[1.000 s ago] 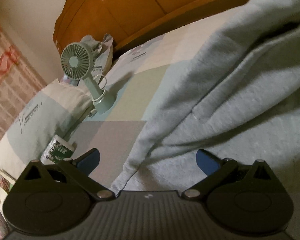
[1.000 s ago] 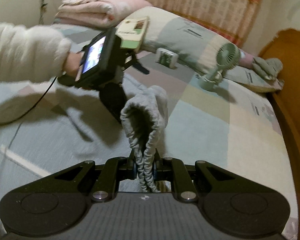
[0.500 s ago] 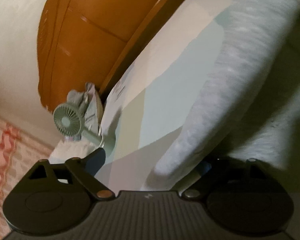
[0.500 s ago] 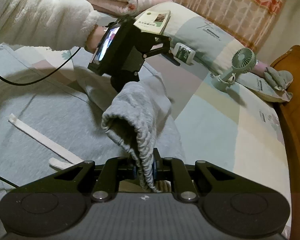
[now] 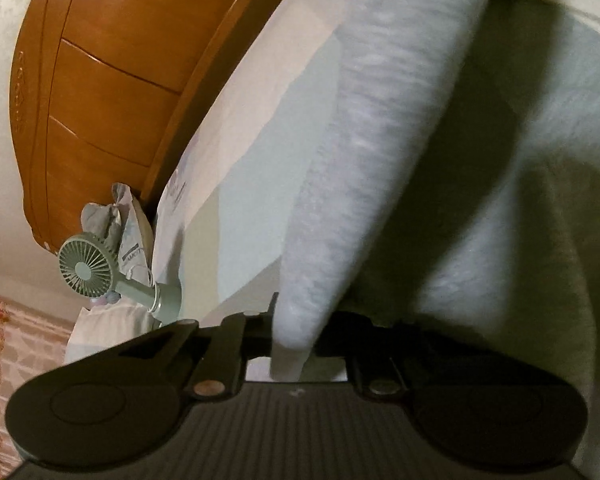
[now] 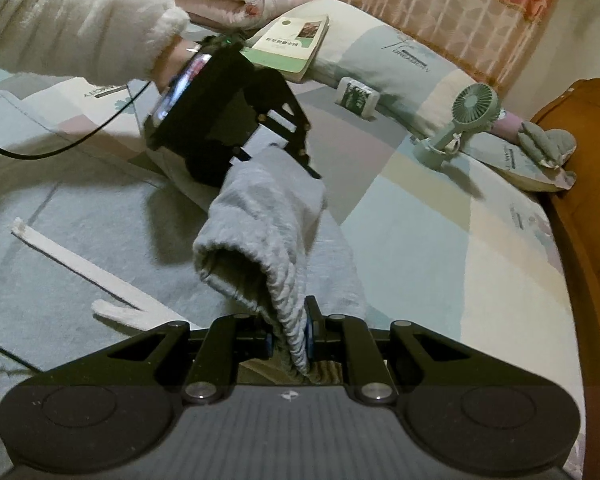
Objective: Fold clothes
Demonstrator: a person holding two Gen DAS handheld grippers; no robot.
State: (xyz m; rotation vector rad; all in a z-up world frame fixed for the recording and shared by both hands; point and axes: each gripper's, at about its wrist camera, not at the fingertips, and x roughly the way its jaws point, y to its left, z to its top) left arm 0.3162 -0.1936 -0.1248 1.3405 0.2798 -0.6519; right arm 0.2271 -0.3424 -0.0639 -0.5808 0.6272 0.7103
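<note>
Bedroom, likely home: wooden headboard (image 5: 112, 80), pillow (image 6: 400, 76), bed sheet (image 6: 440, 240).

A fan (image 6: 462, 120) stands on the bed (image 6: 440, 248) before the pillow (image 6: 396, 72).

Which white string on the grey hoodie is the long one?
The upper drawstring is the long one, running slantwise across the hoodie. The other drawstring, nearer the right gripper, is a short stub.

Bed (image 6: 440, 240) bears garment (image 6: 100, 216), fan (image 6: 460, 120).
</note>
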